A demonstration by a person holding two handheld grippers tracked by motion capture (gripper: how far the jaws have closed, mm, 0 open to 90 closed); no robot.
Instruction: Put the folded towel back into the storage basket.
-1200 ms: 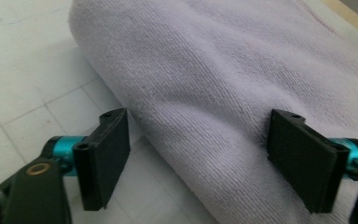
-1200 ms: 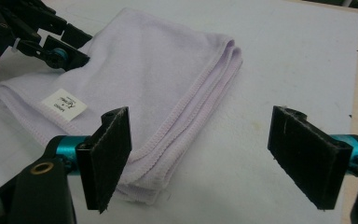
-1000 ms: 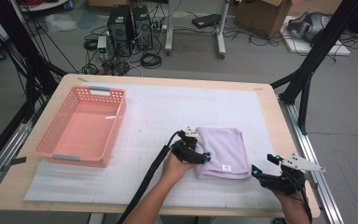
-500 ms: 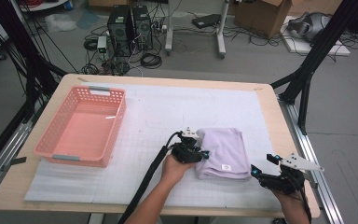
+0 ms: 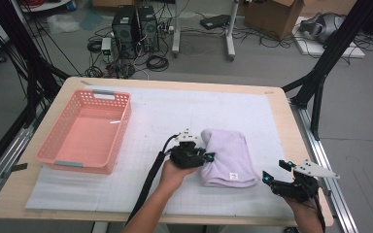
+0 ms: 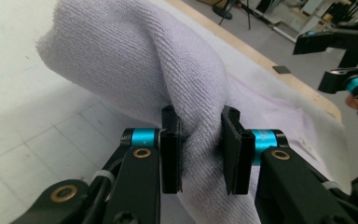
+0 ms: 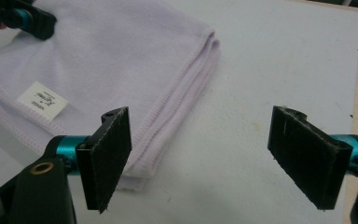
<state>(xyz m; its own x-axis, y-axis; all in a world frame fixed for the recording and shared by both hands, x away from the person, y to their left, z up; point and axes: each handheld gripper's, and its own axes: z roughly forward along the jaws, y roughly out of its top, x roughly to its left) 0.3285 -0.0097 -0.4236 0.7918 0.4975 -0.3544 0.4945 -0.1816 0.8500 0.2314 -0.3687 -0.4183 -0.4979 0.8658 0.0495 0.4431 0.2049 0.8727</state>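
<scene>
One printed item is present: a small white label (image 7: 42, 101) sewn onto the folded lilac towel (image 7: 116, 51), close to the towel's stitched hem. In the right gripper view the label carries a few lines of dark print, too small and blurred to read. In the high view the same label (image 5: 233, 176) sits near the towel's (image 5: 226, 155) edge closest to the person, with no legible characters.

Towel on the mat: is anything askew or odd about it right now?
The lavender towel is no longer flat: its left edge is bunched and lifted where the left gripper jaws have just closed on a fold. The right gripper is open beside it.
</scene>
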